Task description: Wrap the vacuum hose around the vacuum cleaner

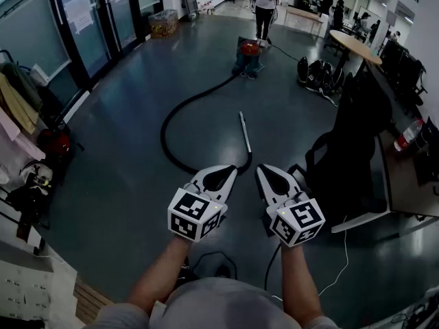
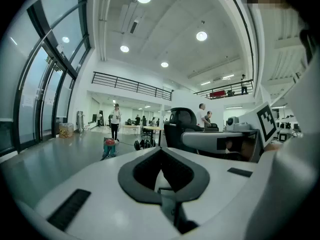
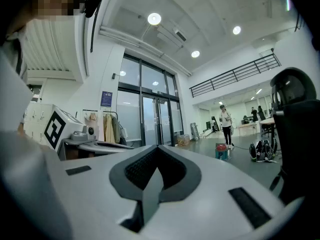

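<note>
The vacuum cleaner (image 1: 248, 55), red on top with a teal body, stands far off on the grey floor. Its black hose (image 1: 167, 123) loops left and back toward me, ending in a metal wand (image 1: 244, 131) lying on the floor. My left gripper (image 1: 223, 175) and right gripper (image 1: 269, 177) are held side by side, level, above the hose's near bend. Both are shut with nothing between the jaws, and neither touches the hose. The vacuum cleaner (image 2: 109, 147) shows small past the left gripper (image 2: 162, 173), and the same vacuum cleaner (image 3: 221, 151) past the right gripper (image 3: 156, 173).
A person (image 1: 265, 5) stands just behind the vacuum. A black office chair (image 1: 346, 146) and a desk (image 1: 411, 177) are close on my right. A round table (image 1: 358, 46) and dark bags (image 1: 317, 74) stand farther back. Clothes and gear (image 1: 24, 108) line the left wall.
</note>
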`<state>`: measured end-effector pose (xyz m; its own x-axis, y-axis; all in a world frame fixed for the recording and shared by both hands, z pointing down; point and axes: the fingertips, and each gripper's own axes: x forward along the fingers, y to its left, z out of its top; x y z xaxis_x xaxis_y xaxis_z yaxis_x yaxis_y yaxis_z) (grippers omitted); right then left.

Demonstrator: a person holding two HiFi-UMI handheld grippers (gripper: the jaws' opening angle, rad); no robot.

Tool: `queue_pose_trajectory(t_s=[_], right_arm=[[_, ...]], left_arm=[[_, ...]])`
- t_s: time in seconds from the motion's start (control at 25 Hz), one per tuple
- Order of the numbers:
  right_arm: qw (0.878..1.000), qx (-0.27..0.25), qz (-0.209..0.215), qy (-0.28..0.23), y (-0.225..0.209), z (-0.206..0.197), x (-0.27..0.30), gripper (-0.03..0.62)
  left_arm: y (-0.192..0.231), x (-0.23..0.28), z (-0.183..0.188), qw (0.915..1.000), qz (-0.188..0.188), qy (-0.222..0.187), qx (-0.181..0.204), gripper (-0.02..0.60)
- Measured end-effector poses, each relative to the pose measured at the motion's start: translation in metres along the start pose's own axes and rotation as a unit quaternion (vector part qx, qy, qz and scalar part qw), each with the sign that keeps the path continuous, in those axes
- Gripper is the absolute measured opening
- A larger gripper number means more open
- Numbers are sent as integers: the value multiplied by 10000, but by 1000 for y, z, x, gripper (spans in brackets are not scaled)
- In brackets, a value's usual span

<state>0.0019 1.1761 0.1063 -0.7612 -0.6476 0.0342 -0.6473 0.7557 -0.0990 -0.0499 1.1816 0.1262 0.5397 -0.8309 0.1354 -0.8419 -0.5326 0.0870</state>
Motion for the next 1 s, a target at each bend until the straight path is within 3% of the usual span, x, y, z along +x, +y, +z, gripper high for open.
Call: queue_pose_trajectory(t_s=[0.48, 1.0], right_arm=[[10000, -22, 49, 32, 1, -1, -2, 5], [10000, -9, 4, 14, -30, -5, 3, 5]], left_arm=[[-3, -1, 0, 10000, -9, 32, 35, 6], [0, 25, -8, 9998, -5, 188, 85, 6]])
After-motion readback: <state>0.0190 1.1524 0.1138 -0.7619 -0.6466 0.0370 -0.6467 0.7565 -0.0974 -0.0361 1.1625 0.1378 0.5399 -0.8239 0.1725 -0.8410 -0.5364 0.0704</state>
